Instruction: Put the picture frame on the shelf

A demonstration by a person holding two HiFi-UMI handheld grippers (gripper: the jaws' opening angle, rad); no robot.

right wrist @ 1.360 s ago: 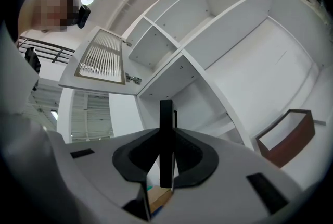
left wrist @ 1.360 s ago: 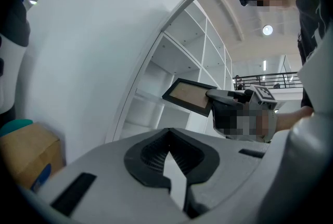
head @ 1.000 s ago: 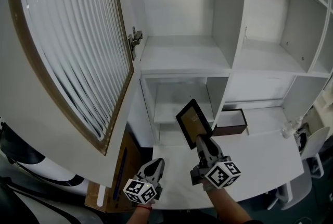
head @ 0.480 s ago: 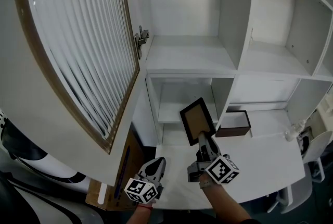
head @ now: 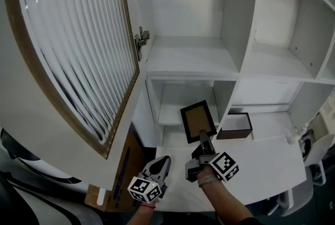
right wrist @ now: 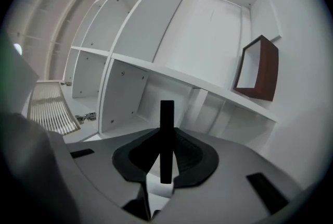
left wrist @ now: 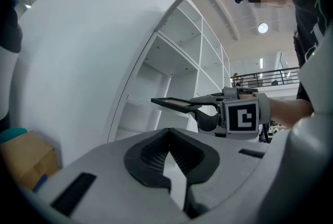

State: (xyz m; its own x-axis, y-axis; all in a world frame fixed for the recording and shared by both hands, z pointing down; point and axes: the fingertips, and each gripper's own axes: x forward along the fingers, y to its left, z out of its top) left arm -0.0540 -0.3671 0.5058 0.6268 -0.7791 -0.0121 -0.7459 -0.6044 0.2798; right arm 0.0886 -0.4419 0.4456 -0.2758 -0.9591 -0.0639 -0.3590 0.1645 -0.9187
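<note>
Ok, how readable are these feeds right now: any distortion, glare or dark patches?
Head view: sharp, evenly lit, shelf edges bowed, picture frame clear. Right gripper view: heavy fisheye, dark corners, the frame an edge-on black silhouette. Left gripper view: fisheye, dark rim, bright ceiling lamps.

Grey left gripper (head: 162, 159) and right gripper (head: 202, 138) bear black-and-white marker cubes (head: 226, 165).

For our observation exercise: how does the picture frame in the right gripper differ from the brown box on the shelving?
The picture frame is a thin, flat panel, while the brown box is deep and open, with a pale inside. The picture frame is clamped in the right gripper and rests on no surface. The brown box rests on the white shelving. Both are rectangular with dark rims.
</note>
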